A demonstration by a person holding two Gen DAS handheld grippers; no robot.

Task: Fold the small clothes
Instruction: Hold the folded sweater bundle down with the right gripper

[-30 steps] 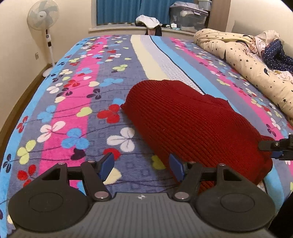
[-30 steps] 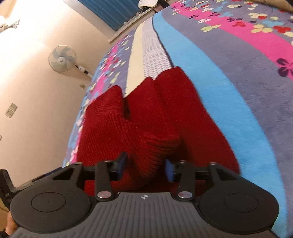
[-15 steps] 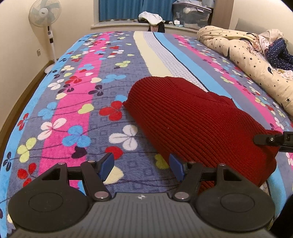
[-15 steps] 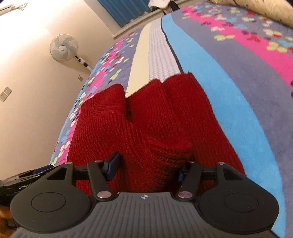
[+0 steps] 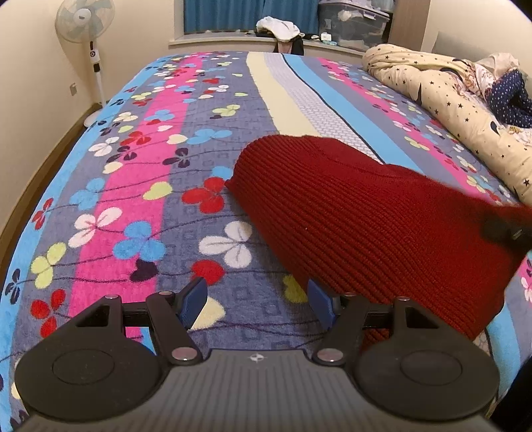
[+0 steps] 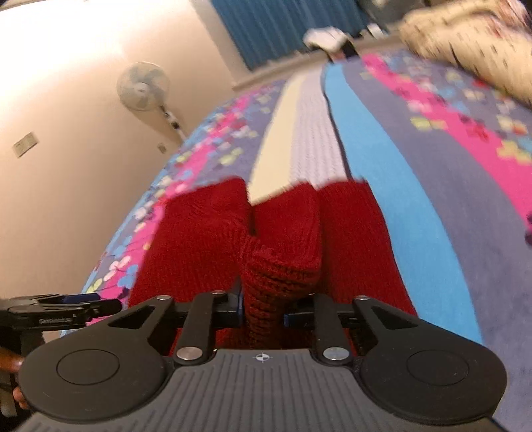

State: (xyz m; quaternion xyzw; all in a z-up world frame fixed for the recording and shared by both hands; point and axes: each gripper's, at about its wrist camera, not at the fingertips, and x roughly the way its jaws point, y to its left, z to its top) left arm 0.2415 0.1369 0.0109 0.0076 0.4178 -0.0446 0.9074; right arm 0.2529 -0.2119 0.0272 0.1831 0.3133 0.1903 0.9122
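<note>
A red knitted garment [image 5: 365,212] lies folded on the flowered bed cover [image 5: 139,172]. My left gripper [image 5: 257,300] is open and empty, low over the cover just left of the garment's near edge. My right gripper [image 6: 262,307] is shut on a bunched fold of the red garment [image 6: 276,252] at its near end. The right gripper's tip shows blurred at the garment's right end in the left wrist view [image 5: 505,229]. The left gripper shows at the left edge of the right wrist view [image 6: 60,309].
A rolled star-print duvet [image 5: 442,89] lies along the bed's right side. A standing fan [image 5: 84,20] is by the left wall. A window ledge with clothes and a plastic box [image 5: 352,20] is behind the bed.
My right gripper's jaws have closed in on the bunched red fold. The right wrist view has swung and blurred. My left gripper stays open and has moved little.
</note>
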